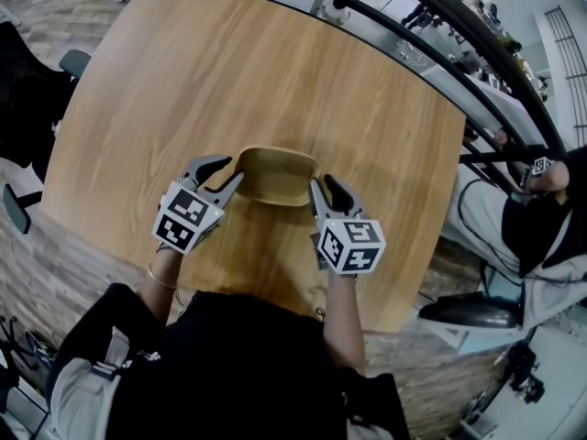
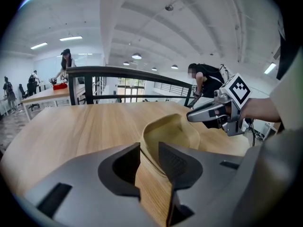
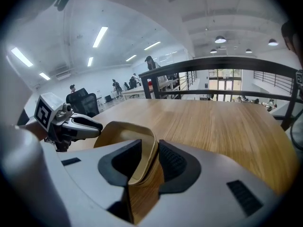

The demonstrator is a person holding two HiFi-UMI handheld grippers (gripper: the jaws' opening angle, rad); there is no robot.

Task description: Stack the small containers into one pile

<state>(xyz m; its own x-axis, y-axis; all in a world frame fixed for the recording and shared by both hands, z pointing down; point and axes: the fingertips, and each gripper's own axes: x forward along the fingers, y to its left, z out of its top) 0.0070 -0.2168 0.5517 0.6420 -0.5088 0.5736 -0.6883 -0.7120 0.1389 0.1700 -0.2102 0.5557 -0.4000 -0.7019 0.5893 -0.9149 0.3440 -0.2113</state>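
Note:
A tan, thin-walled container [image 1: 275, 177] sits on the wooden table [image 1: 183, 81] between my two grippers. How many are nested in it I cannot tell. My left gripper [image 1: 227, 172] is at its left rim. In the left gripper view the rim [image 2: 170, 131] runs between the left gripper's [image 2: 149, 152] jaws, which stand apart with a gap beside the wall. My right gripper [image 1: 326, 189] is at the right rim. In the right gripper view the wall [image 3: 128, 136] passes between the right gripper's [image 3: 149, 150] jaws, close to one pad and clear of the other.
A dark metal railing [image 1: 413, 35] curves behind the table's far right edge. A seated person [image 1: 550, 200] is beyond it at the right. A black chair [image 1: 18, 99] stands off the table's left side. The near table edge lies just behind my hands.

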